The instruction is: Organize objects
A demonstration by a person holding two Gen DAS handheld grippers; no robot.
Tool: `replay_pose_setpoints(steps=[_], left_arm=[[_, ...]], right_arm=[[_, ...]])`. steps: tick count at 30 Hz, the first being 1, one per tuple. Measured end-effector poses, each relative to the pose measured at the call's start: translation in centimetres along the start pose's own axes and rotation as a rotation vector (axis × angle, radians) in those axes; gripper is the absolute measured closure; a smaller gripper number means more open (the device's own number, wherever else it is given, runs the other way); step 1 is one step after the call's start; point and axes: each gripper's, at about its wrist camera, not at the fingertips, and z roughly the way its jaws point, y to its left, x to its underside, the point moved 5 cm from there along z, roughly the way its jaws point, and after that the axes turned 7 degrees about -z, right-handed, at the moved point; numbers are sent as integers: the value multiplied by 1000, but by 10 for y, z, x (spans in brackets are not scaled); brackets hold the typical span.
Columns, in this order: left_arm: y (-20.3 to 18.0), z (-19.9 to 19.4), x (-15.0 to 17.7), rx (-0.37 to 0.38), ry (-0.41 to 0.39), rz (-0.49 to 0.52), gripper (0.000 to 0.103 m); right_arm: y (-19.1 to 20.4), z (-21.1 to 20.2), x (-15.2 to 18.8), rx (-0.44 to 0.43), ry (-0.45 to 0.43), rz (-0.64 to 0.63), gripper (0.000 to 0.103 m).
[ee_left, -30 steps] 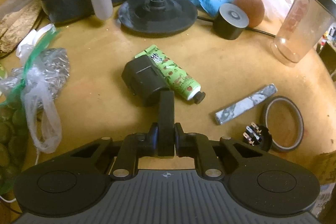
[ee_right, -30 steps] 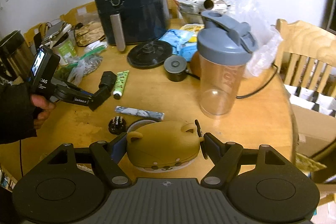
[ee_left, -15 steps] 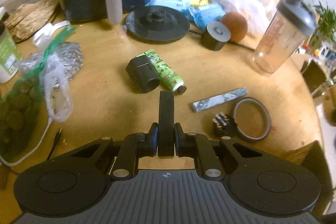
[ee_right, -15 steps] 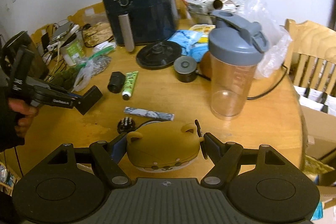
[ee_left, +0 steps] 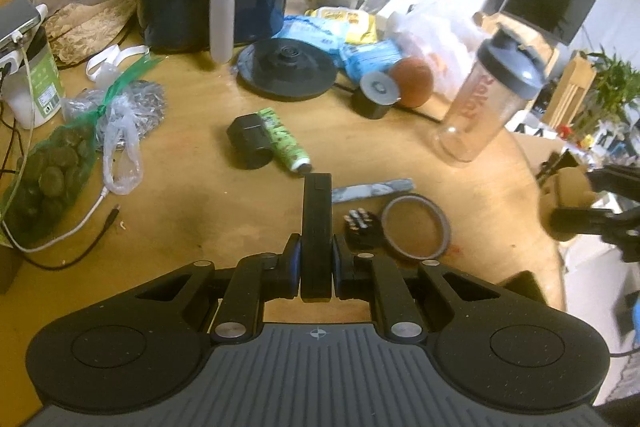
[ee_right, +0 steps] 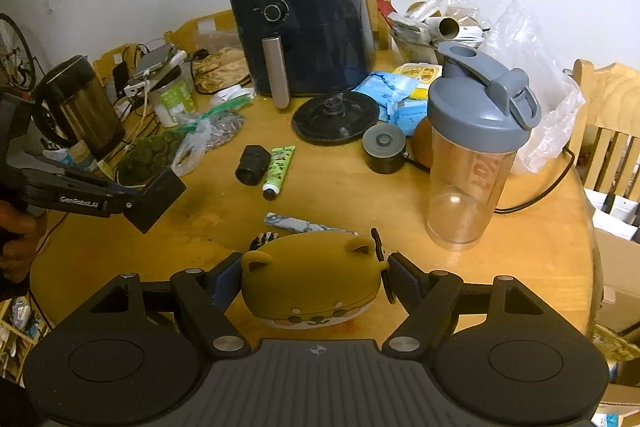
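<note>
While most of the clutter is still lying loose on the counter [ee_right: 520, 235], the tidying is looking barely begun, with only one item in hand. At six o'clock in the right wrist view, the right tool [ee_right: 314, 277] is holding its jaws fairly wide, clamping a mustard-yellow animal-shaped case [ee_right: 312, 279] by its two sides. The left tool [ee_left: 316, 263] is sitting fully closed, its fingers pressed flat together and gripping nothing, hovering above the counter; a hand [ee_right: 18, 243] is carrying it at nine o'clock in the right wrist view. Just beyond the case, toward twelve o'clock, a small black plug [ee_left: 360, 227] and a tape ring [ee_left: 416, 227] are lying side by side, with a grey marbled bar [ee_right: 308, 225] just behind them. Further out, a black cap [ee_right: 251, 165] is resting touching a green tube [ee_right: 278, 167]. At two o'clock a clear shaker bottle [ee_right: 476, 151] is standing upright, and at twelve o'clock an air fryer [ee_right: 300, 23] is backing the scene. All these seem to be awaiting sorting.
</note>
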Motion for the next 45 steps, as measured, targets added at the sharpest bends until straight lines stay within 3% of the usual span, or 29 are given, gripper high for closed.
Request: replay_pose_setpoints(steps=[11,29,45], left_arm=[[-33,-31,22,39,-25,12,88],[-59,-40,72,47,37,10,88],[-77,-23,114,-31,104,73,87]], right_arm=[[3,-16,6,-41,-29,-3,24],[9,-34,18,-84,-49,-19,24],[16,-39,38,-134,-22,-45,24]])
